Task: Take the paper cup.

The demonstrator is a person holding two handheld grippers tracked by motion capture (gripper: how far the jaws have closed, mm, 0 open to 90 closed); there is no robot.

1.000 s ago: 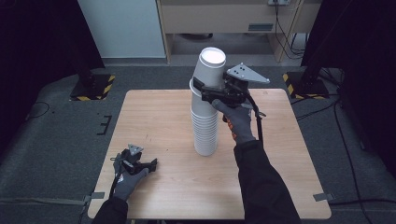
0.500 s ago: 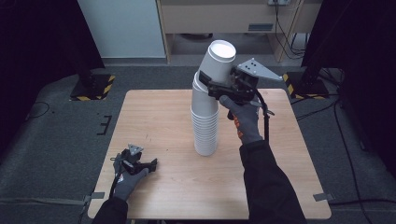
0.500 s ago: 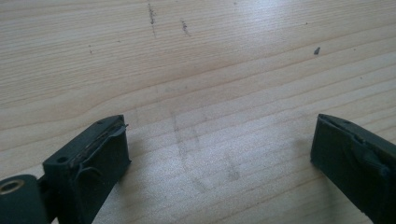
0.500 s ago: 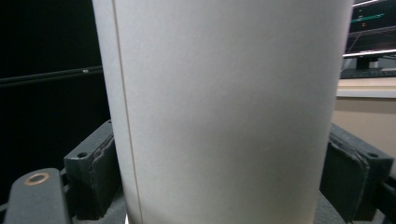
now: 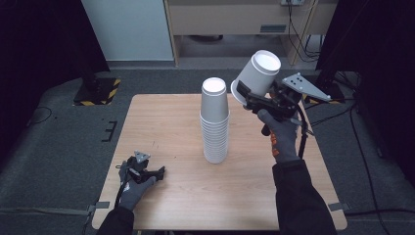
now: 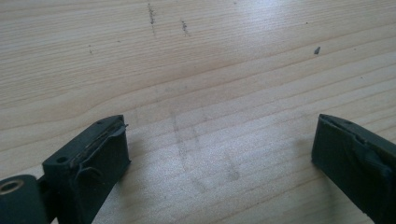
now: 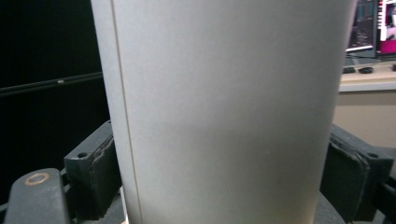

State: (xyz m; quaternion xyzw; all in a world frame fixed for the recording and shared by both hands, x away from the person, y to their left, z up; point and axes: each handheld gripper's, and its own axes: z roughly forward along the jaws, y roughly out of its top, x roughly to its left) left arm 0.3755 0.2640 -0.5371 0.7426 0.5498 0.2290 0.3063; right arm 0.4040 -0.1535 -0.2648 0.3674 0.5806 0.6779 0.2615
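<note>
Separation is done: our right gripper [image 5: 248, 96] now clamps one white paper cup [image 5: 257, 72] aloft, clear of the tall white upside-down cup stack [image 5: 215, 120] it touched a second ago. Our left gripper [image 5: 147, 172] rests empty, jaws spread, on the wooden table [image 5: 161, 122].

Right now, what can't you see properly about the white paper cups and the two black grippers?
- Single white paper cup: top and bottom are cut off by the right gripper view's edges.
- Right gripper: in the high view the cup it holds hides its jaw tips.
- Tall stack of white paper cups: rims too small in the high view to count.
- Left gripper: on the wooden table, cut off by its view's lower edge.
</note>
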